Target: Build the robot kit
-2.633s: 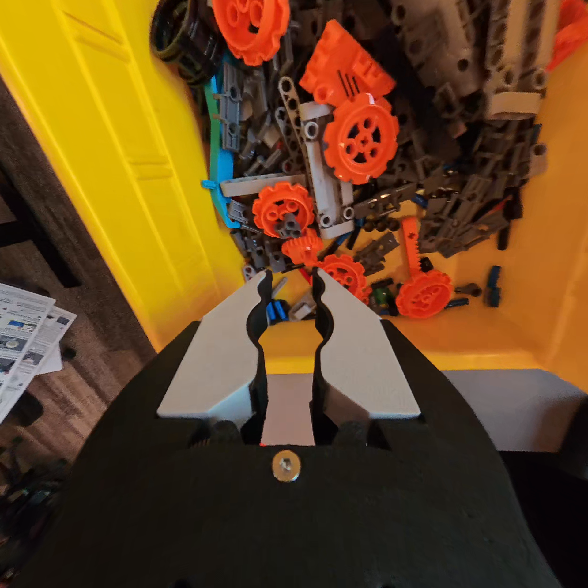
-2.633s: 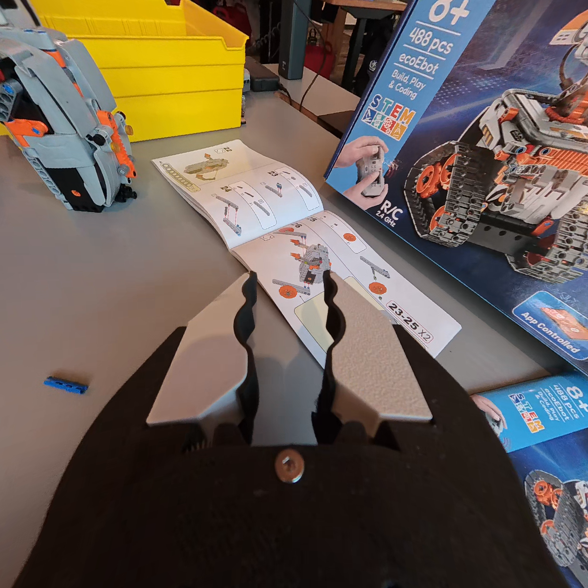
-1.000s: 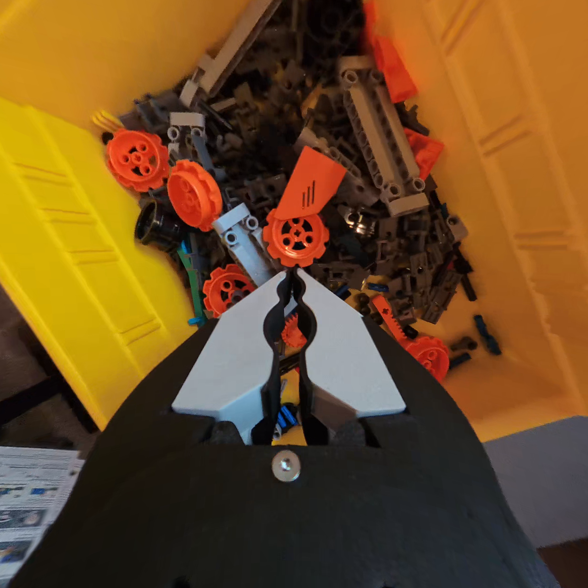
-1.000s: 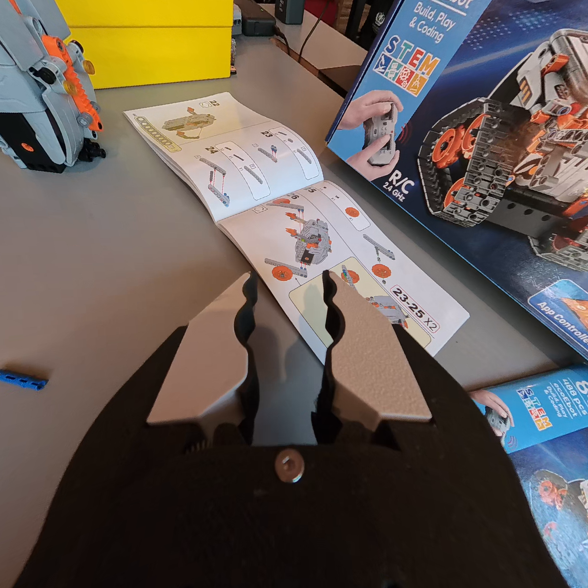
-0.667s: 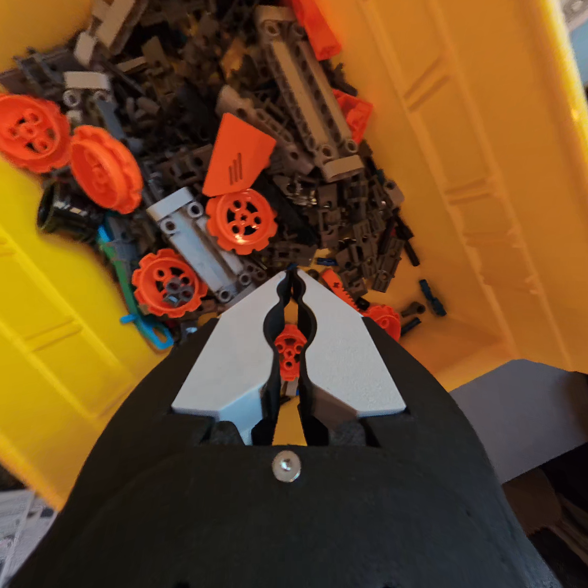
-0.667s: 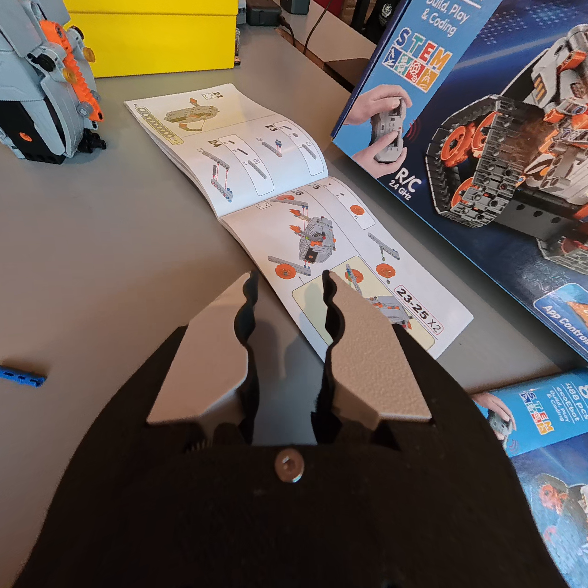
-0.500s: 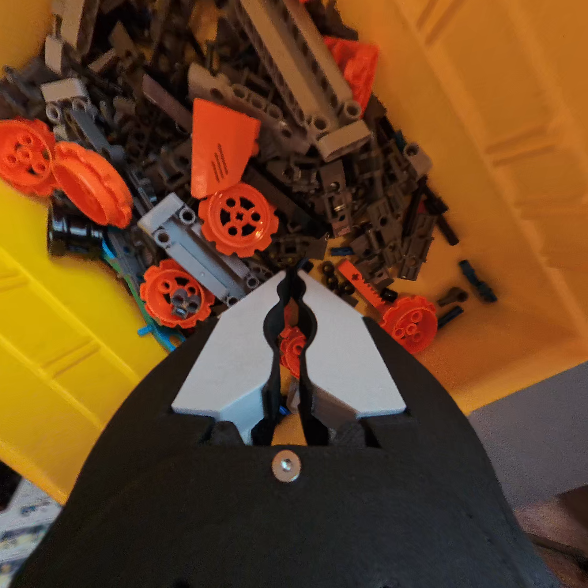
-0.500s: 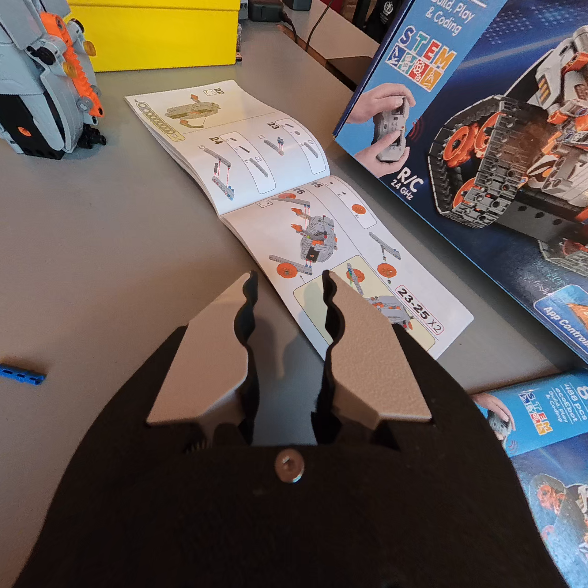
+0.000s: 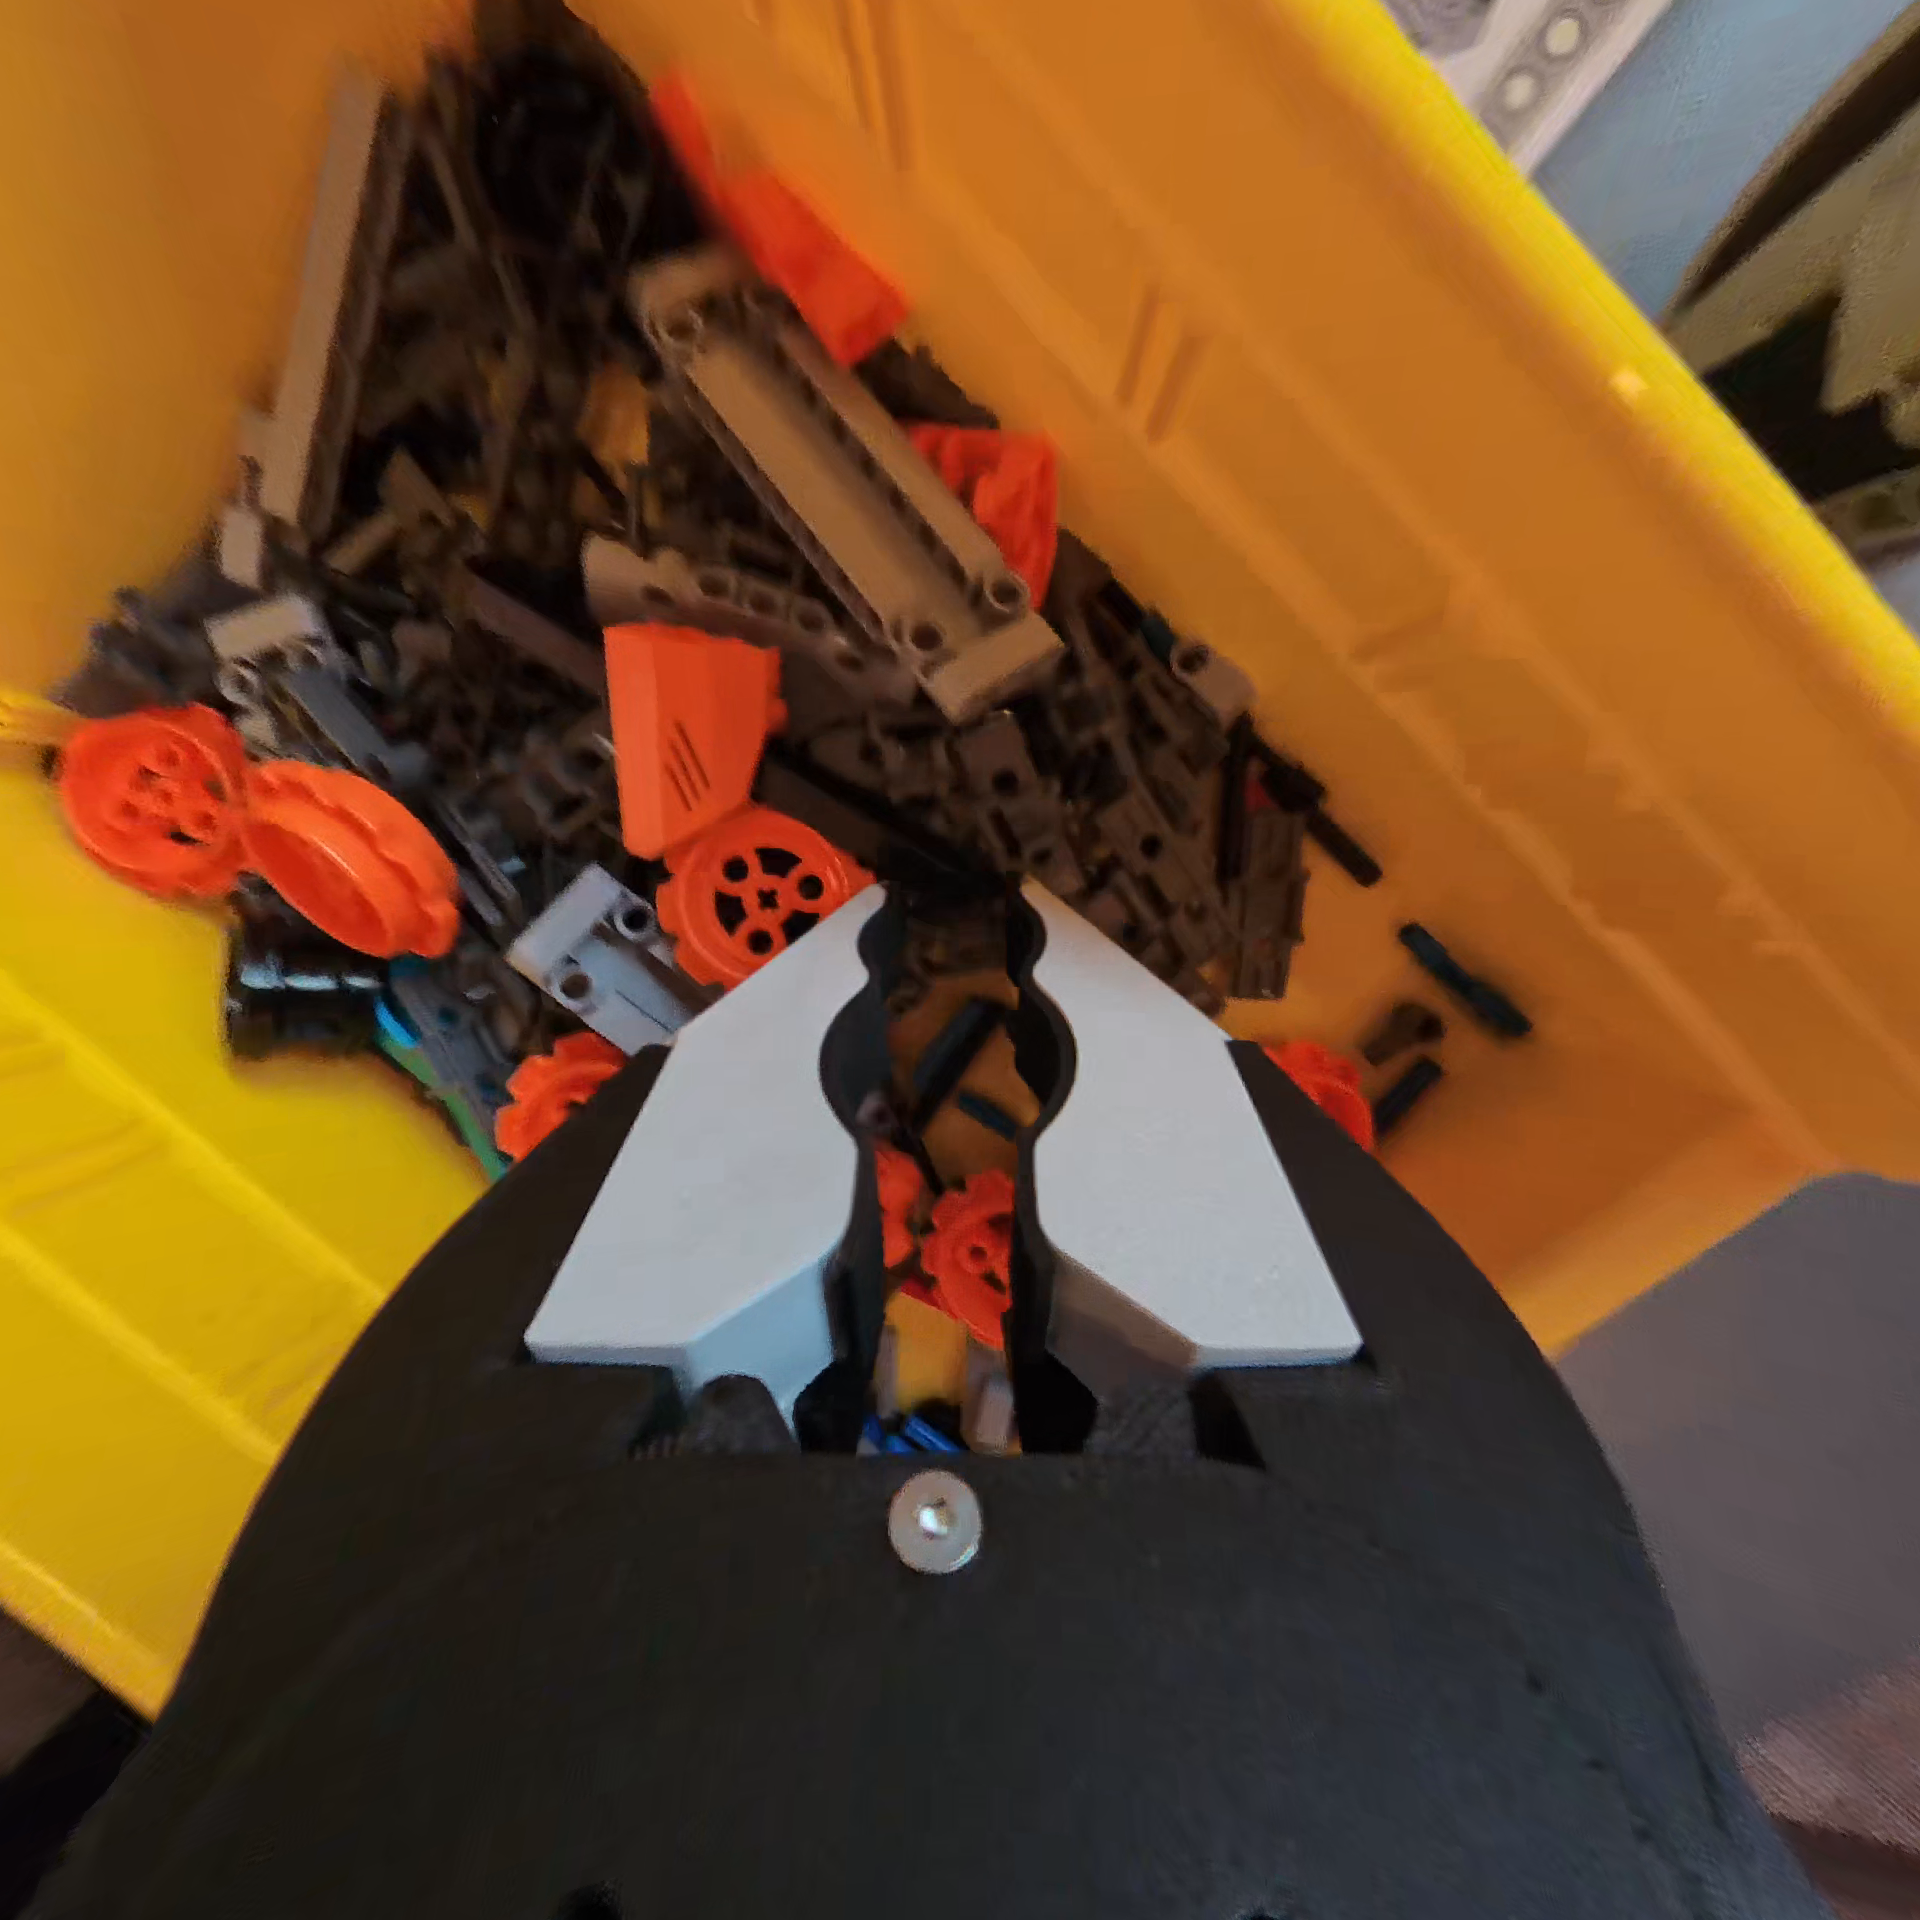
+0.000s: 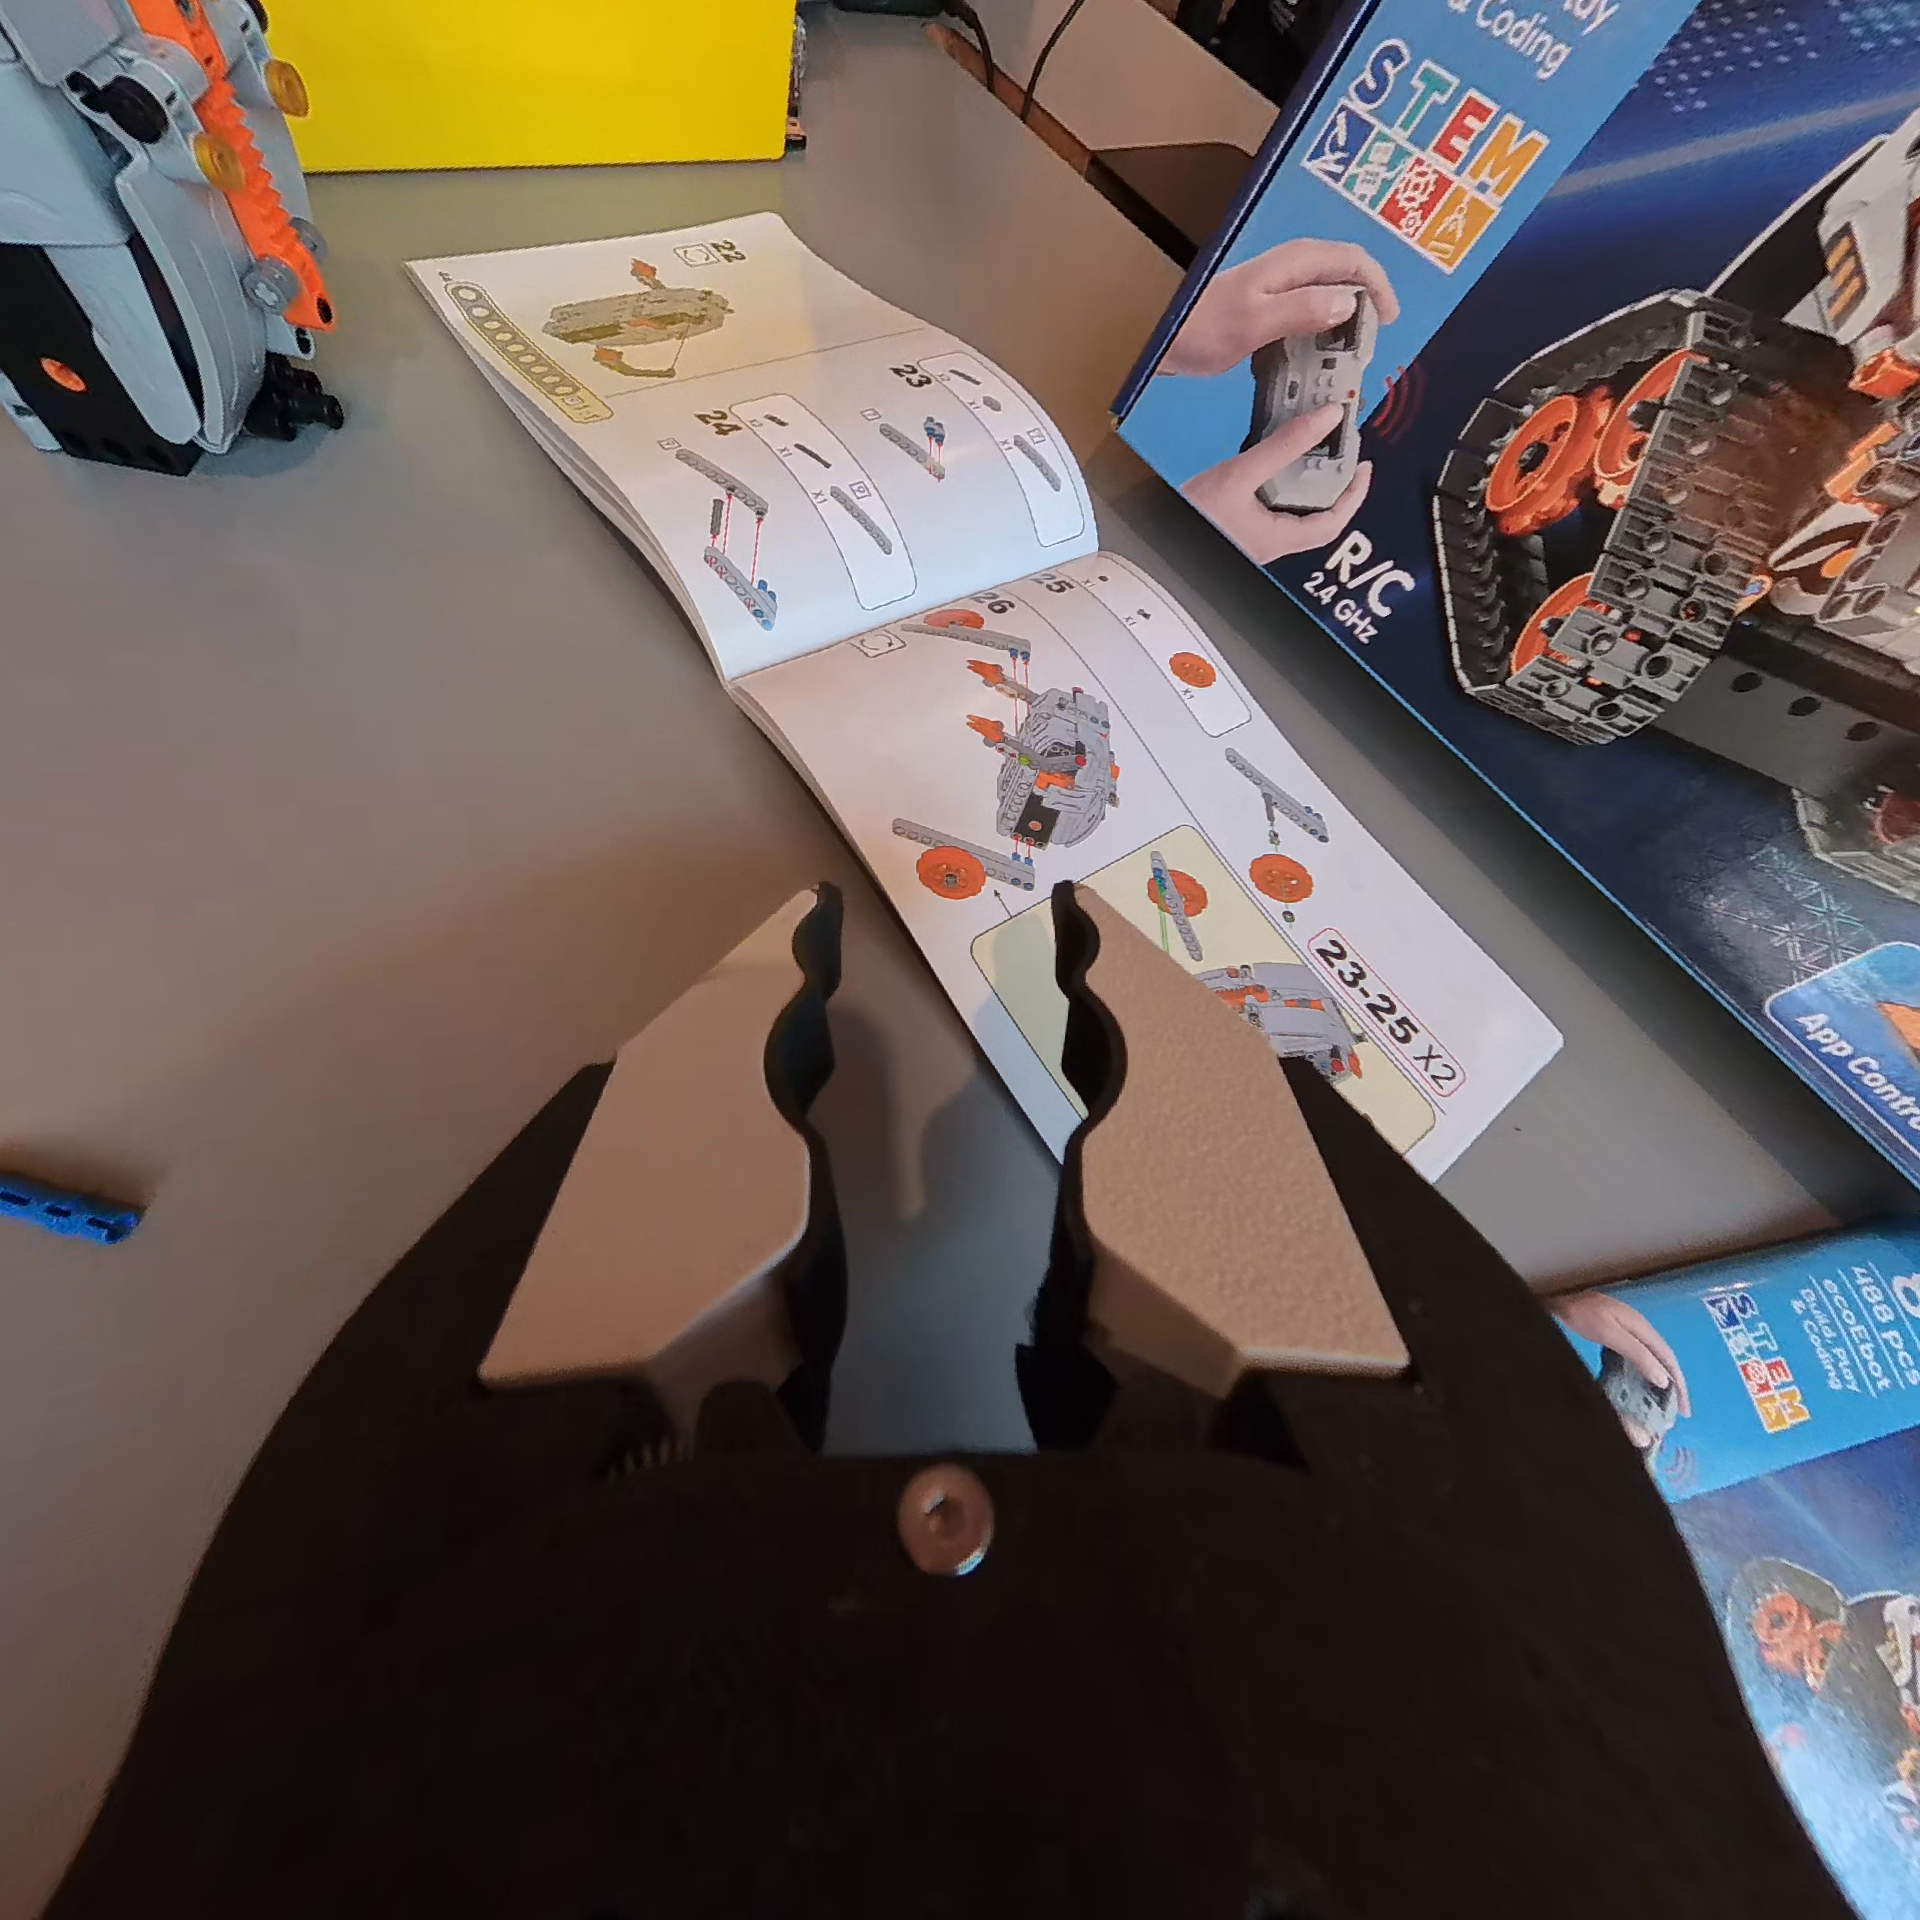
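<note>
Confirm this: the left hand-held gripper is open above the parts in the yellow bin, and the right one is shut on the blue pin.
Not quite. The right wrist view shows the right hand-held gripper open and empty over the grey table; the blue pin lies apart on the table. The left hand-held gripper is open above the yellow bin.

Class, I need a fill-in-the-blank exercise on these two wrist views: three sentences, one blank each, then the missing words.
1. The left claw hangs over building parts piled in a plastic bin coloured ____.
2. The right claw, empty, has its fingers ____.
3. Beside the open paper instruction booklet on the grey table lies a small beam coloured ____.

Missing words: yellow; open; blue
</note>
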`<state>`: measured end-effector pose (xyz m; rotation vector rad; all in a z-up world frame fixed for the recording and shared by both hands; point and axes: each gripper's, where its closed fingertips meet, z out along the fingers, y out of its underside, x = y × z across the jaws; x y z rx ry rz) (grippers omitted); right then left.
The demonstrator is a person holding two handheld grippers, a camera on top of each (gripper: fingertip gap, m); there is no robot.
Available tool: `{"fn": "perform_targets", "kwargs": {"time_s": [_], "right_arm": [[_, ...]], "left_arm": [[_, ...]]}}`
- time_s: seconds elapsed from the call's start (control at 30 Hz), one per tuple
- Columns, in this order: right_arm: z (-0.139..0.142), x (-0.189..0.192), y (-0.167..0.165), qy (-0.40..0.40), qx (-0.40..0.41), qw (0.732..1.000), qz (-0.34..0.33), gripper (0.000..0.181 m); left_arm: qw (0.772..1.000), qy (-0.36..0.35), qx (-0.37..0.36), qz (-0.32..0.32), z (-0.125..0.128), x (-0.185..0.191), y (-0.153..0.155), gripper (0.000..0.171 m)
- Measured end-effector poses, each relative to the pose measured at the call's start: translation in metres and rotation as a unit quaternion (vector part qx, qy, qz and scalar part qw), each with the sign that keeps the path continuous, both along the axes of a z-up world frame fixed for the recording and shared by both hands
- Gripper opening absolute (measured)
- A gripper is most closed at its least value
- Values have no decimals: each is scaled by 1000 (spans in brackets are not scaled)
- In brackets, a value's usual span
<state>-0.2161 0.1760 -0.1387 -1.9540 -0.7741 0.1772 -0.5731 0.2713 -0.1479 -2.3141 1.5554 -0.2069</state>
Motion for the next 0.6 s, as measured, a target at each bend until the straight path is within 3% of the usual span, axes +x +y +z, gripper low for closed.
{"fn": "perform_targets", "kwargs": {"time_s": [0.17, 0.23, 0.33, 0.4, 0.47, 0.6], "right_arm": [[2, 1, 0, 6, 5, 1000, -4, 40], [3, 2, 1, 9, 4, 1000, -6, 40], [3, 3, 2, 13, 1, 1000, -8, 40], [3, 3, 2, 12, 2, 1000, -9, 39], [2, 4, 2, 11, 2, 1000, -10, 39], [3, 4, 2, 12, 2, 1000, -11, 39]], "left_arm": [[997, 25, 61, 40, -1, 6, 38, 21], [999, -1, 25, 43, -1, 13, 29, 23], [997, -45, -44, 34, 2, 25, 3, 43], [998, -35, -47, 27, 0, 23, -3, 55], [999, -15, -27, 23, -3, 18, -3, 50], [997, 58, 0, 51, -9, -14, 0, 56]]}}
